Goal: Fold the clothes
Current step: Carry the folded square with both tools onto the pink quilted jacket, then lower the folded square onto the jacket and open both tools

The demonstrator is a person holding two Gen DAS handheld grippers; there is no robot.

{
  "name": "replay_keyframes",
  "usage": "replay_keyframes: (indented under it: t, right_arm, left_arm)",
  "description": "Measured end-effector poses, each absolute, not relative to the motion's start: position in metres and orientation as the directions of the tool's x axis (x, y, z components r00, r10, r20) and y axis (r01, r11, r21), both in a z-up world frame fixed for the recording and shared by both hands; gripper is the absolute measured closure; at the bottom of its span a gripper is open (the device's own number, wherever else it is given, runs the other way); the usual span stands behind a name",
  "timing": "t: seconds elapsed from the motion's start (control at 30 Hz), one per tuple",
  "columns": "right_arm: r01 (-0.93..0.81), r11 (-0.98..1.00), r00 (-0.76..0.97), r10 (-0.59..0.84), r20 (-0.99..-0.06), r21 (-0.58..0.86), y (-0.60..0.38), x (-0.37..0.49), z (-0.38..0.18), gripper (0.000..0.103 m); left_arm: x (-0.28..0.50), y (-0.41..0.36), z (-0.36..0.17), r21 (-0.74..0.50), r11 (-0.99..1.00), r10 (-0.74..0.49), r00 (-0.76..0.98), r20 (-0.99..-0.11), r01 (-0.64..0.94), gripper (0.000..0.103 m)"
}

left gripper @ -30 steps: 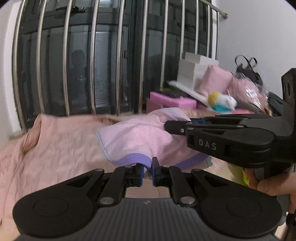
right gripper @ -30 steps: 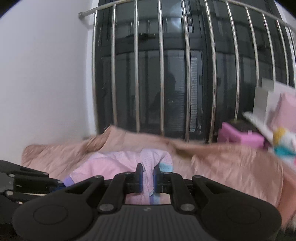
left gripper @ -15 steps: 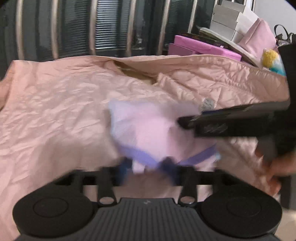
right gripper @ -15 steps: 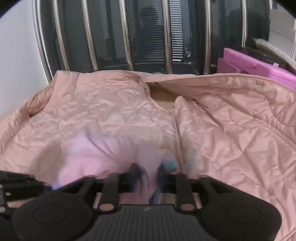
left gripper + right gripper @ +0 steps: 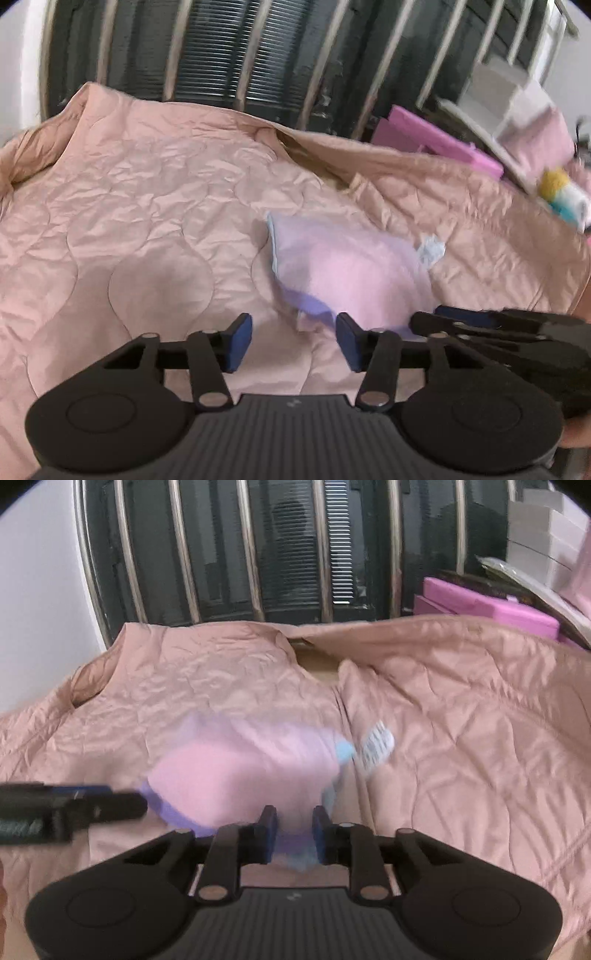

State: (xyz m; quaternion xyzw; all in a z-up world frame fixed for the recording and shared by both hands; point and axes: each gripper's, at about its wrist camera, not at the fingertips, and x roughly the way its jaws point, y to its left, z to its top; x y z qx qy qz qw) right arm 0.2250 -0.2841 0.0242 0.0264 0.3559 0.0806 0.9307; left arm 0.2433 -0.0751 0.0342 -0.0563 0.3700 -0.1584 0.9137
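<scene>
While we looked down at the bed, the little pink garment (image 5: 351,266) lay on the peach quilt (image 5: 147,221), a bit toward three o'clock from the middle of the left wrist view. It had a purple band (image 5: 314,306) along its near edge and a white tag (image 5: 376,749) at its far corner, near two o'clock. It looked small and bunched, and the blur hid whether it was folded once or not.

Our left gripper (image 5: 293,341) had its jaws spread and they were closing. The purple edge sat just in front of the gap, nearer the right pad, and the pads did not press on it. Our right gripper (image 5: 293,830) came in from four o'clock in that view. Its jaws stood narrower and were closing too, with a bit of purple and blue cloth between them. We could not tell if the pads had pinched it.

We thought the garment was let go and needed picking up again. Most of the folding was left.
</scene>
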Motion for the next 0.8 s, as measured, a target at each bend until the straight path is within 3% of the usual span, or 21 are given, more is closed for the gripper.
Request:
replay_keyframes:
  t: [0.1, 0.13, 0.17, 0.23, 0.33, 0.4, 0.43, 0.47, 0.5, 0.6, 0.67, 0.73, 0.8]
  right_arm:
    - [-0.16, 0.985, 0.725, 0.166, -0.669, 0.072, -0.285, 0.221, 0.016, 0.071]
    - [-0.157, 0.984, 0.724, 0.169, -0.668, 0.078, -0.287, 0.222, 0.014, 0.075]
    - [-0.151, 0.984, 0.725, 0.172, -0.667, 0.09, -0.29, 0.224, 0.013, 0.085]
    - [-0.137, 0.984, 0.726, 0.179, -0.664, 0.115, -0.295, 0.228, 0.01, 0.095]
    - [-0.123, 0.983, 0.731, 0.184, -0.658, 0.139, -0.302, 0.228, 0.015, 0.098]
    - [-0.126, 0.985, 0.746, 0.171, -0.643, 0.117, -0.302, 0.223, 0.02, 0.096]
    - [-0.129, 0.985, 0.754, 0.171, -0.634, 0.112, -0.302, 0.22, 0.024, 0.092]
    - [-0.138, 0.984, 0.755, 0.178, -0.631, 0.113, -0.302, 0.219, 0.026, 0.084]
    - [-0.147, 0.982, 0.752, 0.188, -0.631, 0.116, -0.302, 0.217, 0.028, 0.08]
    - [-0.159, 0.982, 0.744, 0.189, -0.641, 0.105, -0.299, 0.218, 0.027, 0.076]
    - [-0.159, 0.982, 0.733, 0.189, -0.653, 0.105, -0.299, 0.221, 0.022, 0.076]
    - [-0.158, 0.981, 0.723, 0.193, -0.663, 0.113, -0.3, 0.224, 0.016, 0.078]
    - [-0.162, 0.975, 0.715, 0.221, -0.664, 0.15, -0.303, 0.227, 0.01, 0.095]
  left_arm:
    - [0.248, -0.073, 0.024, -0.198, 0.956, -0.292, 0.672, -0.68, 0.215, 0.081]
    - [0.251, -0.072, 0.021, -0.209, 0.955, -0.296, 0.66, -0.691, 0.21, 0.095]
    - [0.253, -0.071, 0.018, -0.218, 0.954, -0.3, 0.649, -0.699, 0.206, 0.1]
    - [0.252, -0.07, 0.016, -0.206, 0.955, -0.297, 0.656, -0.694, 0.215, 0.103]
    - [0.245, -0.065, 0.017, -0.198, 0.952, -0.306, 0.668, -0.678, 0.235, 0.103]
    - [0.235, -0.062, 0.023, -0.233, 0.924, -0.382, 0.677, -0.629, 0.304, 0.091]
    - [0.231, -0.064, 0.025, -0.231, 0.912, -0.407, 0.684, -0.605, 0.338, 0.074]
    - [0.228, -0.069, 0.026, -0.206, 0.91, -0.408, 0.695, -0.592, 0.359, 0.063]
    - [0.226, -0.073, 0.027, -0.181, 0.91, -0.405, 0.704, -0.583, 0.374, 0.063]
    - [0.235, -0.085, 0.024, -0.139, 0.929, -0.354, 0.716, -0.601, 0.343, 0.073]
    - [0.243, -0.085, 0.02, -0.167, 0.929, -0.36, 0.702, -0.615, 0.33, 0.1]
    - [0.249, -0.081, 0.016, -0.198, 0.923, -0.378, 0.681, -0.627, 0.331, 0.101]
    - [0.249, -0.076, 0.014, -0.22, 0.914, -0.401, 0.667, -0.628, 0.342, 0.102]
